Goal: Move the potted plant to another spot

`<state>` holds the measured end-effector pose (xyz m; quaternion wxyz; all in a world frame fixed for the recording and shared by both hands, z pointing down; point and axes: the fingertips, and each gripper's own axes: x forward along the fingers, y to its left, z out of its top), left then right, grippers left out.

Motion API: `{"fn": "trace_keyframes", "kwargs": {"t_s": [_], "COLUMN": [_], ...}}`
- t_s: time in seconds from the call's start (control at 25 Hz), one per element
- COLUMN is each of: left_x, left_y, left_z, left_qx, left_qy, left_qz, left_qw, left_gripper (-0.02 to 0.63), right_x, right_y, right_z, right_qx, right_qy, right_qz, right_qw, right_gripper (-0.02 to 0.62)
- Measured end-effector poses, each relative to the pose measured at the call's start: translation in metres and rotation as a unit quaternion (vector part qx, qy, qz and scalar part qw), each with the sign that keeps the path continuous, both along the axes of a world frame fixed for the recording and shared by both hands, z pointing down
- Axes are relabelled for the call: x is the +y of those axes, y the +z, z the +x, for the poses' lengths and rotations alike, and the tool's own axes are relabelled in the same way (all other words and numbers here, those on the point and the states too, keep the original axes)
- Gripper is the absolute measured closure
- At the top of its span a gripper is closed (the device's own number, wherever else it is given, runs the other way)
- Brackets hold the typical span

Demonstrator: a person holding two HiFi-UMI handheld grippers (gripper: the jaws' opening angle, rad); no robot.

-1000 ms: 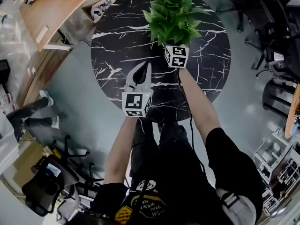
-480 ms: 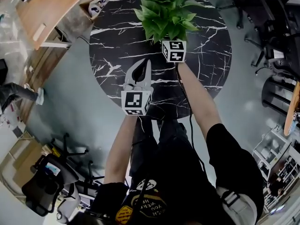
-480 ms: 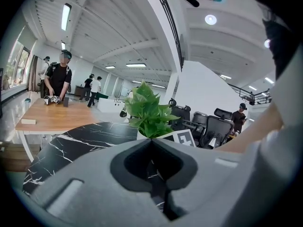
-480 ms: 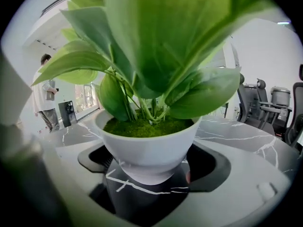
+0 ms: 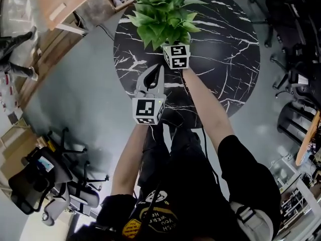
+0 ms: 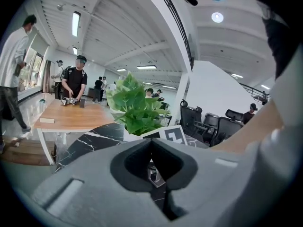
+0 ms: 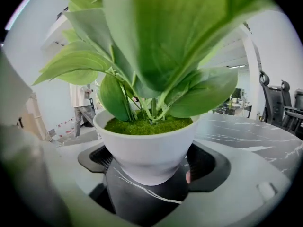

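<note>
Head view, potted plant (image 5: 159,14) foliage hiding its pot, top cropped

The potted plant (image 5: 159,14) is at the far left part of the bench (image 5: 225,49), its pot between the jaws of the right gripper (image 7: 149,150), which reaches in from the bench's near side. The left gripper (image 5: 158,70) hangs over the bench's near left edge, just before the plant. A second bench (image 5: 65,4) stands off the far left, and chairs (image 5: 296,59) off the right.
</note>
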<state>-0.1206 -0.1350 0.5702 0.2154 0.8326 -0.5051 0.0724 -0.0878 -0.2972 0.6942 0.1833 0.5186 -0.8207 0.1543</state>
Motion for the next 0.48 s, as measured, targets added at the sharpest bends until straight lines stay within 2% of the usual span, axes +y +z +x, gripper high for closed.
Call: {"fn": "trace_keyframes", "kwargs": {"t_s": [0.12, 0.24, 0.36, 0.48], "left_x": [0.012, 0.017, 0.021, 0.024], "left_y": [-0.007, 0.0, 0.004, 0.005], "left_z": [-0.033, -0.046, -0.051, -0.05], "left_qx": [-0.002, -0.005, -0.009, -0.014], "left_qy": [-0.024, -0.042, -0.051, -0.054], "left_qz": [0.0, -0.004, -0.009, -0.01], "left_qw": [0.9997, 0.9991, 0.9986, 0.9984], "left_gripper": [0.601, 0.601, 0.601, 0.601], "right_x": [0.007, 0.01, 0.015, 0.014], "right_y": [-0.009, -0.007, -0.002, -0.001], "right_z": [-0.06, -0.1, -0.128, -0.134], "right_qx": [-0.006, -0.012, -0.012, -0.009], "right_qy": [-0.039, -0.075, -0.1, -0.103], "right_qz": [0.002, 0.005, 0.002, 0.001], "right_qw": [0.999, 0.997, 0.995, 0.995], "right_gripper": [0.109, 0.109, 0.109, 0.11]}}
